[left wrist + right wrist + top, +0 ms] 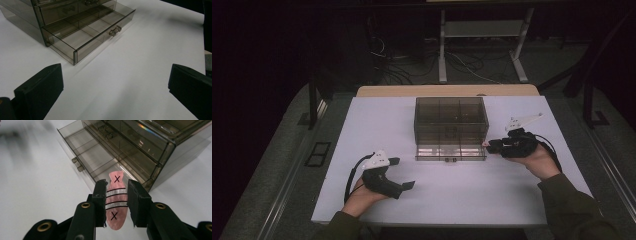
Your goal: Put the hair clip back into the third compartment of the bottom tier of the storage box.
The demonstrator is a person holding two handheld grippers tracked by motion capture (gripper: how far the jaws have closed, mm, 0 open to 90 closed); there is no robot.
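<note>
Right gripper view: the right gripper (115,202) pinches a flat pink fish-shaped piece (114,202) between its 2 black jaws, which press on the piece's 2 edges. The piece bears 4 black stripes across its middle and 2 black X marks, 1 near each end, and its narrow end points at the smoky plastic drawer box (140,147). It hangs just beside the near corner of the box's pulled-out bottom drawer (87,152), above the white table (32,195).

From the high view, this gripper (488,145) sits at the box's (451,120) right front corner, held by the person's right hand (539,159), and a small pink tip shows at its jaws, close to the drawer (451,151).

The left gripper (404,174) rests in front of the box and off to its left, well apart from it, its jaws spread wide with nothing between them; the person's left hand (361,195) holds it. In the left gripper view the 2 jaws stand far apart over bare table (140,82), and the open drawer (85,32) lies ahead, split into compartments, with a small clear knob (115,30) on its front.
</note>
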